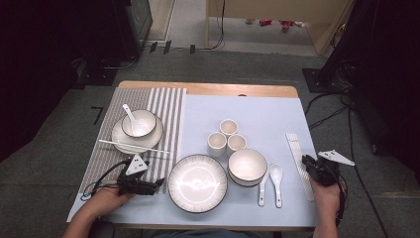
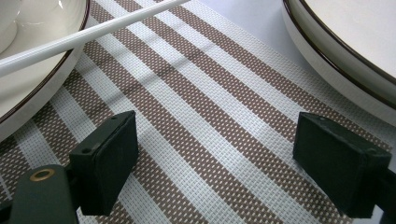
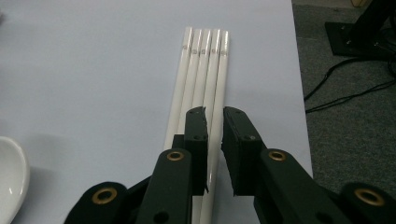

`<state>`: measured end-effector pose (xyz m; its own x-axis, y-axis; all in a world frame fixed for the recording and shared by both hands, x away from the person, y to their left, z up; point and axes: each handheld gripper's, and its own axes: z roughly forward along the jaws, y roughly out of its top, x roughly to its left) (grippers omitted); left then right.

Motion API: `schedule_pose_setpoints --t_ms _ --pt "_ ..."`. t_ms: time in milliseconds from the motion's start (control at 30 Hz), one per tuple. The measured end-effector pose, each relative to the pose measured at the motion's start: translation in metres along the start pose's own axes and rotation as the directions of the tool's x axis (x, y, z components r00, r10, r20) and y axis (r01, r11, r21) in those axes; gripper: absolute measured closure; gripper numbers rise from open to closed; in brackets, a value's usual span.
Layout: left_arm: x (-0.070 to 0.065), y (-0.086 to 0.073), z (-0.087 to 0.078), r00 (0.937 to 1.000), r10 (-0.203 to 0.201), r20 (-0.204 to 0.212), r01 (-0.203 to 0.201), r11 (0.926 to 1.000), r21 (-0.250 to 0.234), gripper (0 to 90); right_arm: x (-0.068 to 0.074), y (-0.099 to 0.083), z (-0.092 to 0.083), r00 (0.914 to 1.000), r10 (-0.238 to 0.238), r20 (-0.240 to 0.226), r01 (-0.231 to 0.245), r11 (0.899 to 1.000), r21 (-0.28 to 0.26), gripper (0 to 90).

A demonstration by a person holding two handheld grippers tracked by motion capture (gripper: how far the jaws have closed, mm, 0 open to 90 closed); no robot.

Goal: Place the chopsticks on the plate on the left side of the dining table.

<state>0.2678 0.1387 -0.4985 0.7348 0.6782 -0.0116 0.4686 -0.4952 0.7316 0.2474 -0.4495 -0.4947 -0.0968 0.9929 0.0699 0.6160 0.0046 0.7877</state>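
Wooden table [image 1: 208, 89], pale blue cloth [image 1: 267, 119], grey carpet; right claw [image 3: 215, 126] pinching white chopsticks [image 3: 205, 60]; left claw [image 2: 215, 154] wide open.

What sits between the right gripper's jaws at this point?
In the right gripper view, the right gripper has its jaws nearly closed around one white chopstick, the second from the right of the row on the blue mat.

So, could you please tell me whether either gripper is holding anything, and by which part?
The right gripper is closed on one white chopstick near its near end. The left gripper is open over the striped mat, holding nothing.
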Motion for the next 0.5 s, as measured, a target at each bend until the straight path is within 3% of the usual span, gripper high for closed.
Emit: schedule_pose_setpoints --t_ms 500 --pt "-0.0001 -0.0001 0.0002 1.0000 -0.003 0.001 0.003 1.0000 -0.003 14.6 -0.0021 -0.0027 0.0014 0.9998 0.020 0.006 -0.021 1.000 0.021 84.0"
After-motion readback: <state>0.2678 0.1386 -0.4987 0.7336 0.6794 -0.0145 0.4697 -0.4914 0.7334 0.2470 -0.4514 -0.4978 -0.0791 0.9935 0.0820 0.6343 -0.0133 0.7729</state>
